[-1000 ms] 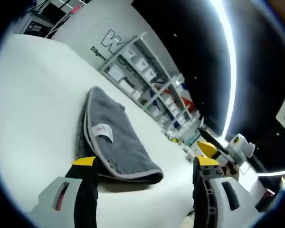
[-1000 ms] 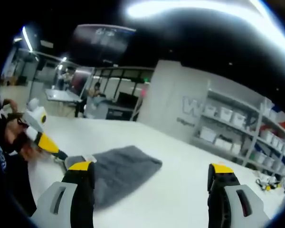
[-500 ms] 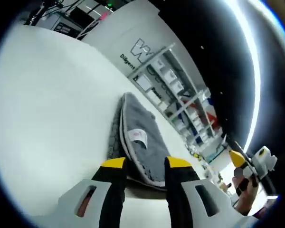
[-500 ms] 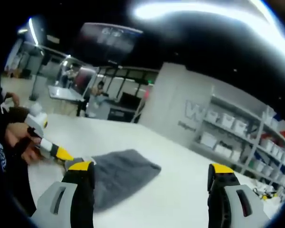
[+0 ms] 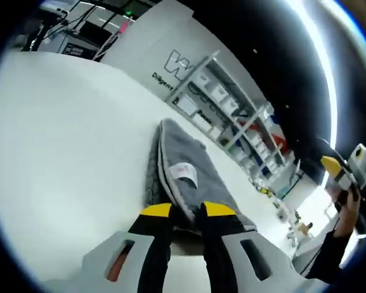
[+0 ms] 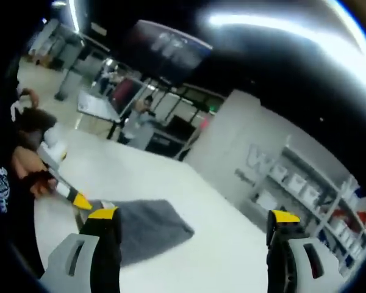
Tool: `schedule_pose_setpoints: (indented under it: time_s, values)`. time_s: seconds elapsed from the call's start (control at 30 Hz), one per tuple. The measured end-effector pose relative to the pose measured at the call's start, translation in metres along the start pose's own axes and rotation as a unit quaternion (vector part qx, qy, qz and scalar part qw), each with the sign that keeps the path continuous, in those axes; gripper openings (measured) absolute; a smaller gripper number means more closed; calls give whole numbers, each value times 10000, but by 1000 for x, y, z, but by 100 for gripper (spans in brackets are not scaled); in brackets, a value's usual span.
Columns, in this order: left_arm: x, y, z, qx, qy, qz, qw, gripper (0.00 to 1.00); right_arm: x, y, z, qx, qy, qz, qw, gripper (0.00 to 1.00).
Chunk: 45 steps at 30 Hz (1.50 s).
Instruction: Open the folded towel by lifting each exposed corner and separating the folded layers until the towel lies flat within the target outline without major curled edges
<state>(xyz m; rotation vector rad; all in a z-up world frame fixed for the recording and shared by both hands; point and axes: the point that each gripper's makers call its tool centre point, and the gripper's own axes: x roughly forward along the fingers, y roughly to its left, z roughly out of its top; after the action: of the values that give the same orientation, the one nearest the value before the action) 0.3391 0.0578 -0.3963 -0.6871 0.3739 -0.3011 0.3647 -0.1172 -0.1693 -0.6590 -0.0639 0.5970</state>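
Only left gripper (image 5: pixel 187 210) view reveals towel's (image 5: pixel 189 183) label (image 5: pixel 184 173).

bare white table (image 5: pixel 61 140) lies open around the folded towel (image 5: pixel 189 183).

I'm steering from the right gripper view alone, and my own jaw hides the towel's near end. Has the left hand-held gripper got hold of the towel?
Observer: Yes. In the left gripper view the left hand-held gripper has its jaws drawn close together, with the near edge of the towel between them.
Operator: Which layer did it catch?
Observer: I cannot tell, because the jaws cover the bite. Along the towel's side edge the folded layers lie stacked, not yet parted.
Operator: Is there any marker for the top face?
Observer: A white label lies on the upper layer, just beyond the jaws.
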Motion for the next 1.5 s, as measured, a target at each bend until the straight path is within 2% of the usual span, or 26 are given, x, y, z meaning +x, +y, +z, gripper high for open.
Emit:
schedule_pose_setpoints:
  time_s: [0.07,0.13,0.27,0.4,0.67,0.83,0.93,1.03,1.1,1.17,1.33,1.47,1.5]
  values:
    - [0,0,0,23,-10,-6,10000,17,1,0,2,-153,74,118,9998,100]
    - [-1,0,0,69,-35,-15,10000,16,1,7,1,-289,298,486,9980,100]
    - [-2,-2,-1,237,-43,-68,9997,9,9,6,13,-258,312,837,9957,100]
    - [-2,-2,0,246,-62,-137,9996,7,26,-3,21,-250,458,1160,9919,100]
    - [-2,-5,3,123,-98,-286,9995,6,68,-28,17,-583,1007,1238,9855,100]
    - [-2,-7,6,138,-161,-355,9991,6,90,-36,22,-767,1194,1408,9798,100]
    - [-1,-14,9,172,-228,-527,9982,6,100,-39,26,-894,1267,1525,9761,100]
    - [0,-12,9,195,-230,-527,9982,5,108,-35,29,-1054,1360,1809,9683,100]
    - [0,-12,10,186,-242,-540,9981,5,111,-29,30,-1277,1376,2113,9592,100]
    - [-1,-12,10,146,-241,-569,9980,5,113,-27,27,-1382,1503,2280,9520,100]
    - [-2,-11,12,72,-229,-629,9977,5,114,-26,21,-1701,1814,2798,9273,100]
    - [-2,-15,11,23,-227,-762,9968,6,116,-25,23,-1664,1866,3056,9188,99]
    - [-2,-14,11,22,-208,-763,9969,6,116,-20,19,-1594,1939,3238,9122,99]
